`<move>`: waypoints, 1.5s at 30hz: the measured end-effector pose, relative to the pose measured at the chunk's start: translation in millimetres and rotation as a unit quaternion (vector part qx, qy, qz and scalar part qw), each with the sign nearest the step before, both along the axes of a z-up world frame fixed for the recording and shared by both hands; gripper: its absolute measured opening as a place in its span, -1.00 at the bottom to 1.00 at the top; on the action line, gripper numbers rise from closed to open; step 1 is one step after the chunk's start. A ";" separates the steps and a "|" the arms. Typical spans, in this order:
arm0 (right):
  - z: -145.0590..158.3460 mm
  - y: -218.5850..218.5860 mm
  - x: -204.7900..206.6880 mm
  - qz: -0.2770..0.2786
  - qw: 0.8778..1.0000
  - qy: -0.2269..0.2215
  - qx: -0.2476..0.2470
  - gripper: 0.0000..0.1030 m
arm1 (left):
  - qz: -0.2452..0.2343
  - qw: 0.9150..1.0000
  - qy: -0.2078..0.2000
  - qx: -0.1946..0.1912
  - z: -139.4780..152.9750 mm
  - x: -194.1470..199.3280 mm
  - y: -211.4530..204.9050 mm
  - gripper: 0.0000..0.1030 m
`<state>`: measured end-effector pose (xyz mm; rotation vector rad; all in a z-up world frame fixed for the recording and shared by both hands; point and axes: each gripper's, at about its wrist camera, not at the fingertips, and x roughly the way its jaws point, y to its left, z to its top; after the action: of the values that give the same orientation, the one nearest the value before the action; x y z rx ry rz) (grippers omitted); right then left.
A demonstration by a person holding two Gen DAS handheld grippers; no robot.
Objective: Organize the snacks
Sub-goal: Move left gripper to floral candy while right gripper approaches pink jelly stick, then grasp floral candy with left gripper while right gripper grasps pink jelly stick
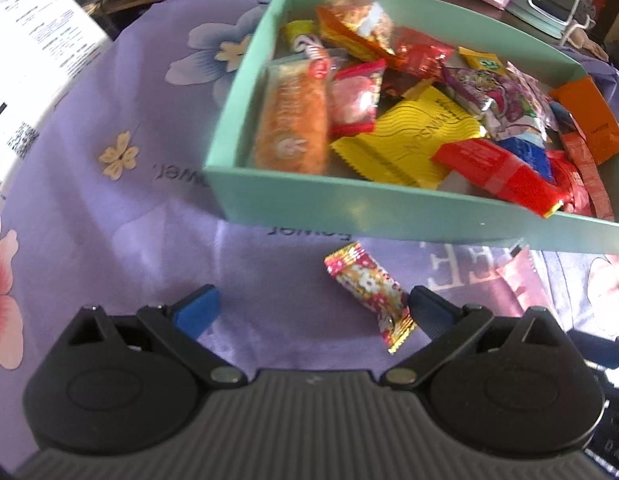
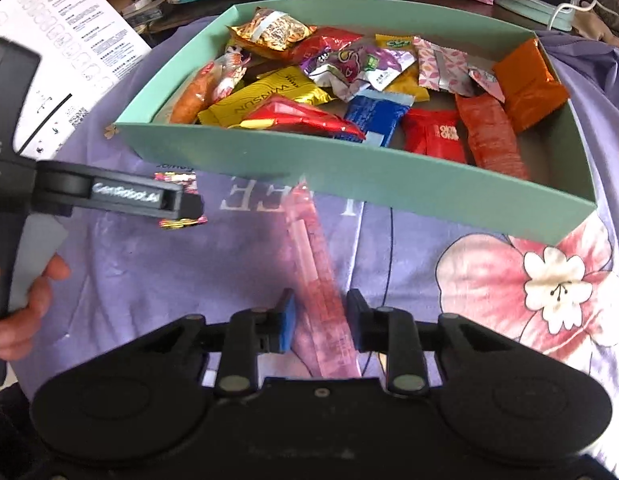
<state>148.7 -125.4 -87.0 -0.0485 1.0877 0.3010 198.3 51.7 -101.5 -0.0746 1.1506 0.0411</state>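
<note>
Left gripper (image 1: 313,308) wide open, floral candy (image 1: 369,294) beside its right finger, right gripper (image 2: 320,320) clamped on pink packet (image 2: 321,280).

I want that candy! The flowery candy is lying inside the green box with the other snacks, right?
Not quite. The flowery candy lies outside the green box, on the purple cloth in front of it. The left wrist view shows this.

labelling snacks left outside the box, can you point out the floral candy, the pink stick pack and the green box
floral candy (image 1: 369,294), left wrist view, middle of its wrapper
pink stick pack (image 2: 315,256), right wrist view, middle of its length
green box (image 2: 349,178), right wrist view, outer face of its near wall
</note>
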 end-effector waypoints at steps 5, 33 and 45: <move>-4.0 11.4 8.9 -0.004 0.999 -0.026 -0.025 -0.47 | 0.018 1.000 0.005 -0.016 3.9 -0.9 7.9 1.00; -8.6 -31.9 -19.6 -0.056 0.997 -0.056 0.001 -0.64 | -0.105 0.994 -0.040 0.009 11.4 -31.9 -27.3 -0.46; -6.7 -23.1 -22.9 -0.060 0.996 -0.064 -0.010 -0.66 | -0.110 0.993 -0.038 0.024 10.7 -40.1 -26.1 -0.50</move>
<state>125.8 -148.5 -93.7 -0.0192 0.9623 0.1762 158.2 25.6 -90.9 0.0940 1.0762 -0.1289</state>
